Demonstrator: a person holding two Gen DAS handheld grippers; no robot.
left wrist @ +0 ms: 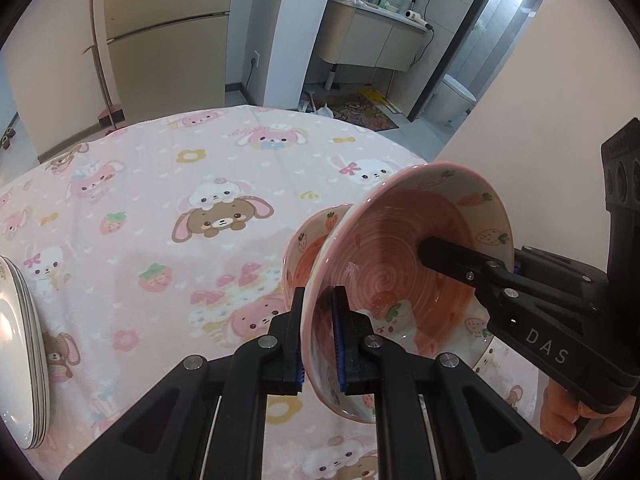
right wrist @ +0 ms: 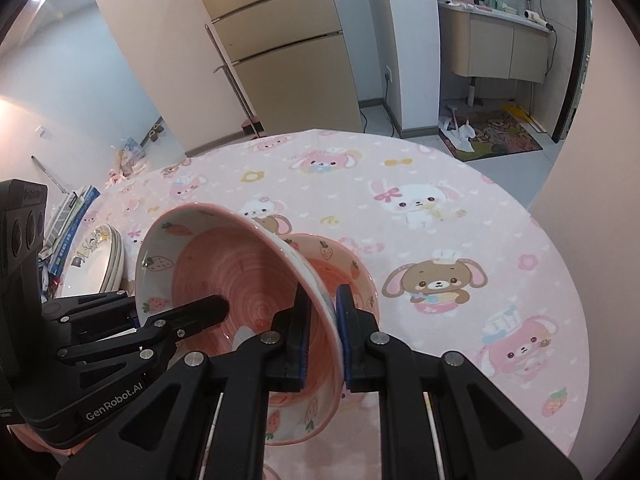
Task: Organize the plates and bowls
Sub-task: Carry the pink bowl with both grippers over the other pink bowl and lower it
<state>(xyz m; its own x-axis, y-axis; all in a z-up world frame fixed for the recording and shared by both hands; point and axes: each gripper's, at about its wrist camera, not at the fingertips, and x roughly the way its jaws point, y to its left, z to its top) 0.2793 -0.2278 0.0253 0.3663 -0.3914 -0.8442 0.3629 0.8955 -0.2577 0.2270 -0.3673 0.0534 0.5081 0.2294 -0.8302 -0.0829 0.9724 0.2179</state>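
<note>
Both grippers hold one pink strawberry-pattern bowl [left wrist: 404, 264], tilted on edge above the table. My left gripper [left wrist: 318, 340] is shut on its near rim. My right gripper [right wrist: 324, 336] is shut on the opposite rim of the same bowl [right wrist: 224, 276]; it shows in the left wrist view [left wrist: 464, 264] at the right. A second pink bowl [left wrist: 308, 240] sits on the table just behind the held one, partly hidden; it also shows in the right wrist view [right wrist: 340, 260]. A stack of white plates [left wrist: 20, 356] lies at the left edge, also visible in the right wrist view [right wrist: 96, 260].
The round table [left wrist: 160, 184] has a pink cartoon-rabbit cloth. Books or boxes [right wrist: 68, 216] lean beyond the plates. A fridge [right wrist: 288, 48] stands behind the table and a bathroom doorway opens at the back right.
</note>
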